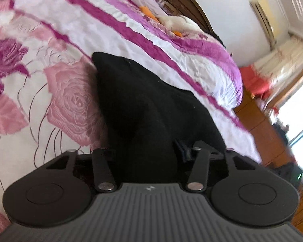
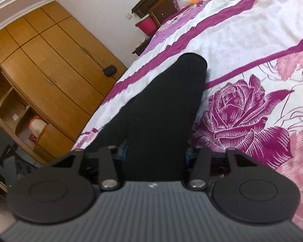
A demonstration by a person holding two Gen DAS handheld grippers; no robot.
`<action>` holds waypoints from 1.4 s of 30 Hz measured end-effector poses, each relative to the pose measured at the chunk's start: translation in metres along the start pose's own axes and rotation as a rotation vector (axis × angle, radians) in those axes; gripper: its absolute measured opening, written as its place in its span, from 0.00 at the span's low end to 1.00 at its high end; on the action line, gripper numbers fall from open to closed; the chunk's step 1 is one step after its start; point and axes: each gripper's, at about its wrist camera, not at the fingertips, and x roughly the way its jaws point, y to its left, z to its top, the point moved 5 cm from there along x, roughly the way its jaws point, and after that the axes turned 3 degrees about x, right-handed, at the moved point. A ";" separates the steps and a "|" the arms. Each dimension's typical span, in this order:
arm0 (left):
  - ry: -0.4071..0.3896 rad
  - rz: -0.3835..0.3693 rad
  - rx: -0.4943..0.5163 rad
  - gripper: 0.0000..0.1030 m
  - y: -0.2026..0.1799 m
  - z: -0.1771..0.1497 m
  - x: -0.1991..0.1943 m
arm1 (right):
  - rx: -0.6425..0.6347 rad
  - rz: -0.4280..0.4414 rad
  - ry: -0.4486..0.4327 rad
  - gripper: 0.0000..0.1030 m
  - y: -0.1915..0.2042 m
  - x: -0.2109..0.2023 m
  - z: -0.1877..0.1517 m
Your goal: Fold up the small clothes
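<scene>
While the black garment (image 1: 151, 109) lies on the bedspread (image 1: 50, 80), its near end sits between both grippers' jaws. Left gripper (image 1: 151, 155) and right gripper (image 2: 156, 151) each clamp its cloth, half-narrowed.

The small black fabric garment (image 1: 147, 109) is plain, no print at all. The white cotton bedspread (image 2: 242, 32) has magenta stripes plus big pink and magenta roses. The honey-brown wooden wardrobe (image 2: 50, 64) is plain. The magenta plastic bin (image 2: 147, 25) has a pale green rim.
</scene>
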 end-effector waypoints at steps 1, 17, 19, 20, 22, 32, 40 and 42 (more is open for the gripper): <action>-0.003 -0.010 -0.022 0.49 0.000 0.001 -0.002 | -0.002 -0.002 -0.002 0.45 0.003 -0.003 0.001; 0.041 -0.162 -0.012 0.48 -0.106 -0.058 -0.031 | -0.016 -0.117 -0.029 0.44 0.019 -0.130 0.012; 0.068 -0.176 0.002 0.48 -0.122 -0.075 -0.030 | -0.015 -0.139 -0.042 0.44 0.012 -0.154 0.006; 0.085 -0.177 0.011 0.48 -0.129 -0.083 -0.029 | -0.010 -0.150 -0.047 0.44 0.008 -0.162 0.003; 0.117 -0.159 0.054 0.48 -0.143 -0.102 -0.025 | -0.005 -0.183 -0.054 0.44 -0.006 -0.178 -0.008; 0.137 0.060 0.300 0.51 -0.150 -0.148 -0.020 | -0.008 -0.268 -0.041 0.54 -0.059 -0.180 -0.054; -0.022 0.154 0.371 0.51 -0.170 -0.115 -0.049 | -0.086 -0.352 -0.079 0.55 -0.038 -0.205 -0.039; -0.069 0.166 0.412 0.51 -0.178 -0.111 -0.056 | -0.143 -0.403 -0.128 0.54 -0.033 -0.212 -0.037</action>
